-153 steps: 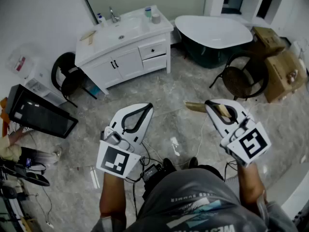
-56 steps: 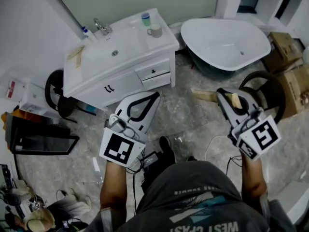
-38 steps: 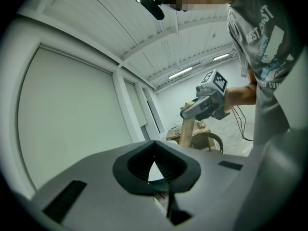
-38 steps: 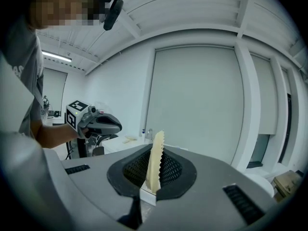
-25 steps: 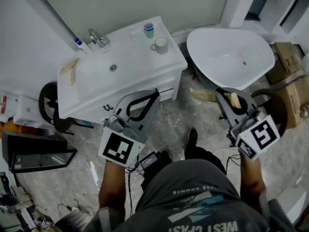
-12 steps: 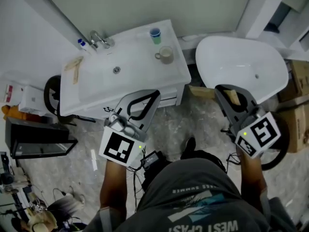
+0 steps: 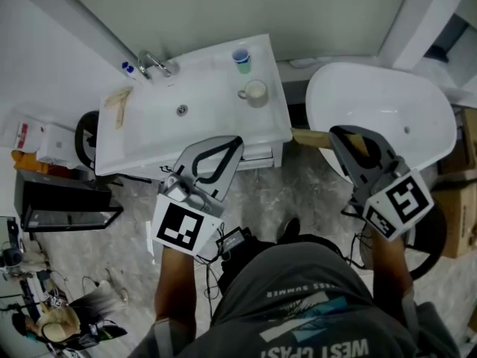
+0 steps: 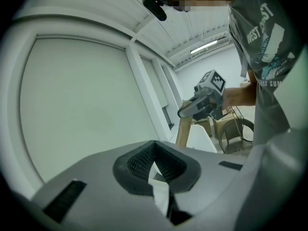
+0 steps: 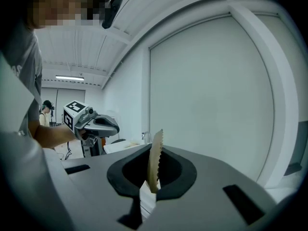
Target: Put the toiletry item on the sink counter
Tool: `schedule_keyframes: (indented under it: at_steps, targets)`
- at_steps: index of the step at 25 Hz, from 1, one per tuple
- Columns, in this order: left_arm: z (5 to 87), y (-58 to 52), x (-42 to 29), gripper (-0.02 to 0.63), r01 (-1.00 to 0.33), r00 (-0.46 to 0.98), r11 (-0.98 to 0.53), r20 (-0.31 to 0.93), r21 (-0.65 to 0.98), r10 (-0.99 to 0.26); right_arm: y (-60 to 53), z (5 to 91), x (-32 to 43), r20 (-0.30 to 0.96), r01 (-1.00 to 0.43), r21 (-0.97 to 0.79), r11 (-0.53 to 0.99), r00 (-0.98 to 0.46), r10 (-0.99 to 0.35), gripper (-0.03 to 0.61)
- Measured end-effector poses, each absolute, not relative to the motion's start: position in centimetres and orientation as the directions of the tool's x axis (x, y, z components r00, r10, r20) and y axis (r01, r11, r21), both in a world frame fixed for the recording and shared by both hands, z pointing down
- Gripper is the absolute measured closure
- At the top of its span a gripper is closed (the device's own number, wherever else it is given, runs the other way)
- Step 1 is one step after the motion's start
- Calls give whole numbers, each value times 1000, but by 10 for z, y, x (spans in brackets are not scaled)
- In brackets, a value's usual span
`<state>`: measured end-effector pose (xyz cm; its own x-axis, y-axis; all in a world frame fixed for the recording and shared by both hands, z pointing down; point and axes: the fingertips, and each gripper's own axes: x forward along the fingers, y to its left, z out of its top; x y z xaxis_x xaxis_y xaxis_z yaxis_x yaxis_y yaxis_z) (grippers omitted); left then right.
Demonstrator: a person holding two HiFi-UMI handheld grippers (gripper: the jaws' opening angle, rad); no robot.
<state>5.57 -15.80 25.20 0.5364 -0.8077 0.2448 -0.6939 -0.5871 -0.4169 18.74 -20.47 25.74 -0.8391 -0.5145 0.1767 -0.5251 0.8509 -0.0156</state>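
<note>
My right gripper [image 7: 337,131] is shut on a flat tan wooden comb [image 7: 311,137], which sticks out to the left over the gap between the sink cabinet and the bathtub. In the right gripper view the comb [image 9: 155,154] stands on edge between the jaws, teeth to the right. The white sink counter [image 7: 216,103] lies ahead on the left, with a faucet [image 7: 153,64], a blue cup [image 7: 241,57], a mug [image 7: 256,92] and another tan wooden piece [image 7: 117,104]. My left gripper [image 7: 235,142] hovers at the counter's front edge, shut and holding nothing [image 8: 154,147].
A white bathtub [image 7: 387,110] stands right of the cabinet, under my right gripper. Left of the cabinet are a black chair [image 7: 86,136], a white box [image 7: 36,136] and a black screen [image 7: 63,203]. A cardboard box [image 7: 458,226] sits at the right. Cables trail on the marble floor.
The sink counter and bathtub have drawn closer and now sit just ahead of both grippers. The comb stays clamped in the right gripper; the left gripper stays shut.
</note>
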Motion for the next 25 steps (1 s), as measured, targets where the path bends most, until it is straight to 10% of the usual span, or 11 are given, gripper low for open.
schedule_keyframes:
  at_steps: [25]
  targets:
    - [250,-255,-19,612,-673,627,-644,181,-364,-758,-293,251,115,237,-605,36,796,-768,-594,548]
